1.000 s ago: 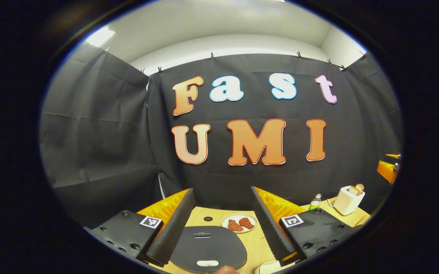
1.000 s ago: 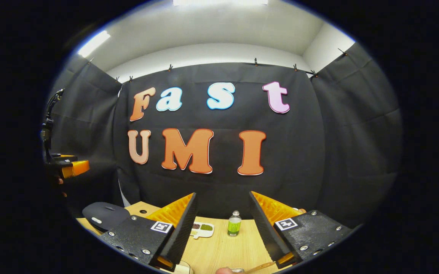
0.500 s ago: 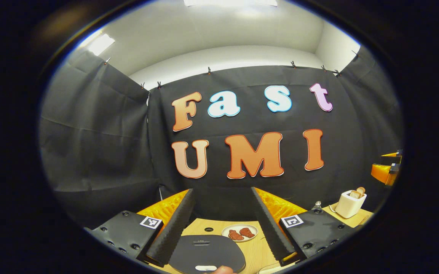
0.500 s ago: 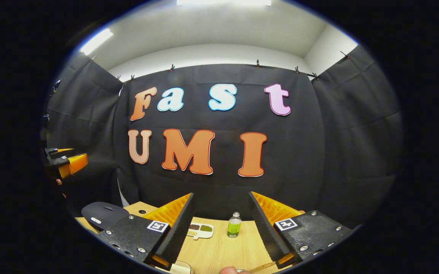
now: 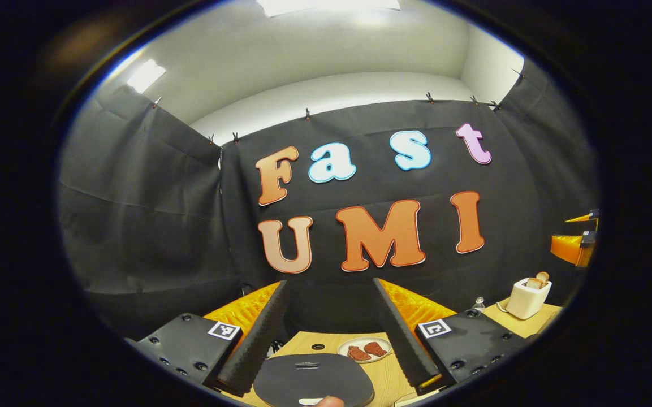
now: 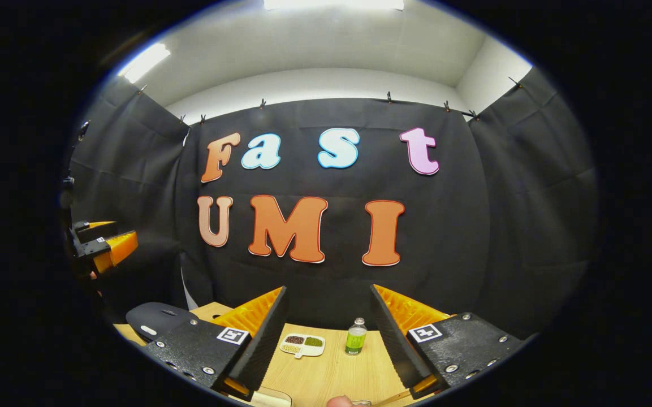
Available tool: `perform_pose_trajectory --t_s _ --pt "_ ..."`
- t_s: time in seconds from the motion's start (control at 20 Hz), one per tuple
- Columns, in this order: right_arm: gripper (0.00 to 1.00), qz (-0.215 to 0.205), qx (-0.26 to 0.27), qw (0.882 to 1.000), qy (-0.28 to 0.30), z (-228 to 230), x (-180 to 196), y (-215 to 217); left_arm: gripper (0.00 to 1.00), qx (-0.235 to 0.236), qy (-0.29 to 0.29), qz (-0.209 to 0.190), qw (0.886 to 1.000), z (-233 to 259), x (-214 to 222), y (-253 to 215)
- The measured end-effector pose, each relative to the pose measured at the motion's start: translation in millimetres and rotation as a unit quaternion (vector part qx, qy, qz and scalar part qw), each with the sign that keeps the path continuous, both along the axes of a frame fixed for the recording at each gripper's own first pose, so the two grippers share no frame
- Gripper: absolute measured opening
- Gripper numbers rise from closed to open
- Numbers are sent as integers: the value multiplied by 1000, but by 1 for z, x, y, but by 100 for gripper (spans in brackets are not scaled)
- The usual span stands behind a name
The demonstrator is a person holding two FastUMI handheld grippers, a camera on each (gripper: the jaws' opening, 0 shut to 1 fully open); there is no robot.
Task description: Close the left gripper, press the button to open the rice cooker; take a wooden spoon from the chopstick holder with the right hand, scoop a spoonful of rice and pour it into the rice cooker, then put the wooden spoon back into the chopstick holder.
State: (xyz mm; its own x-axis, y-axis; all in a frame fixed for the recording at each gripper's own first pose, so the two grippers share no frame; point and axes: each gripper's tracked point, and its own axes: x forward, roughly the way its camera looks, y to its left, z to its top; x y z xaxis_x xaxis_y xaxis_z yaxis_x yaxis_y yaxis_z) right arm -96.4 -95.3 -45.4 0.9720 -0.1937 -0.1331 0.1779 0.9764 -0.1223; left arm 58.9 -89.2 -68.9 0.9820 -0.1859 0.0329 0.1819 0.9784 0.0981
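We hold the left gripper (image 5: pixel 328 333) level above the rice cooker (image 5: pixel 313 380), fingers spread wide and empty; the right gripper (image 6: pixel 326 339) likewise gapes, holding nothing.

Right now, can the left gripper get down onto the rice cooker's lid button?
Probably yes. The rice cooker sits closed just below the left gripper, nothing between them, with its pale button near the lower edge. The jaws stand open and need closing first.
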Motion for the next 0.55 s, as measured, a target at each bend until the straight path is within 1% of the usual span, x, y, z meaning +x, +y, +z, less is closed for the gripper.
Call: perform_pose_trajectory --t_s 0.05,0.2,0.25,0.3,0.55 --pt "88 2 1 1000 -2 0 0 2 100 0 0 0 1000 0 -1 1" --pt "88 3 9 1000 0 -3 3 7 100 -1 -1 -2 1000 2 0 4" --pt "84 3 12 1000 0 -4 5 10 100 -2 0 -6 1000 2 -1 2" --pt "88 3 14 1000 0 -5 5 13 94 -3 1 -9 1000 2 0 2" --pt "88 10 14 1000 -5 -4 10 26 94 -6 10 -38 999 -1 -8 -15"
